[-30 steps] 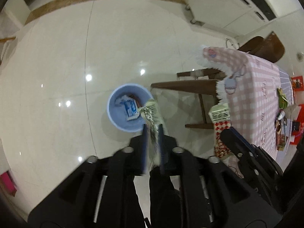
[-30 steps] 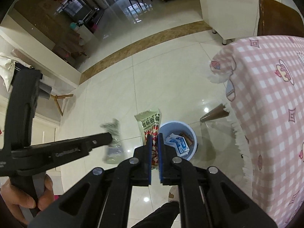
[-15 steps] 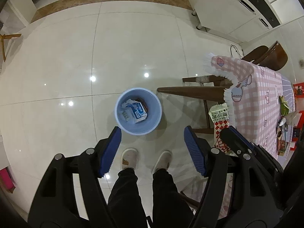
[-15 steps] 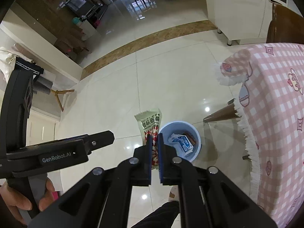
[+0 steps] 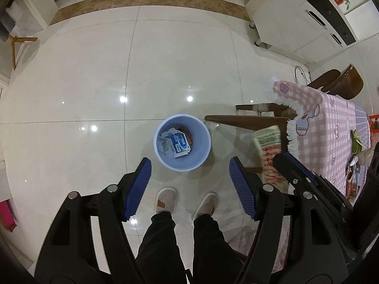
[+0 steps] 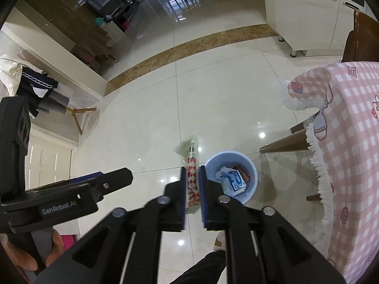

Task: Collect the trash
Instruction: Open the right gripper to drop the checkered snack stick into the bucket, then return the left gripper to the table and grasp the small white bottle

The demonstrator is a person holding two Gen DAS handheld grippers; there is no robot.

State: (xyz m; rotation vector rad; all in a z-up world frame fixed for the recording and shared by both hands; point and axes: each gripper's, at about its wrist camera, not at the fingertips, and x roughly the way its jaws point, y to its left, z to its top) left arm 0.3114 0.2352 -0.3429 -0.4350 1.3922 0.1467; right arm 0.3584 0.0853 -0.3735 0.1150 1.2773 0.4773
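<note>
A light blue bin (image 5: 206,142) stands on the tiled floor with a white and blue carton (image 5: 177,143) and other wrappers inside. My left gripper (image 5: 189,163) hangs just above it, open and empty. My right gripper (image 6: 192,172) hovers left of the bin (image 6: 251,168), and its jaws are opening. A green and red snack packet (image 6: 191,182) hangs edge-on and blurred between the parted pads. In the left wrist view that packet (image 5: 267,146) shows at the right, above the right gripper's finger (image 5: 293,170).
A table with a pink checked cloth (image 5: 331,127) and dark wooden chairs (image 5: 248,119) stands right of the bin. The person's feet in slippers (image 5: 165,200) are just below the bin. White cabinets (image 5: 296,21) line the far right. A hand (image 6: 26,258) holds the left gripper.
My left gripper opened and its crumpled wrapper is gone from the jaws. My right jaws, shut on the snack packet before, have now parted, and the packet has turned edge-on.
</note>
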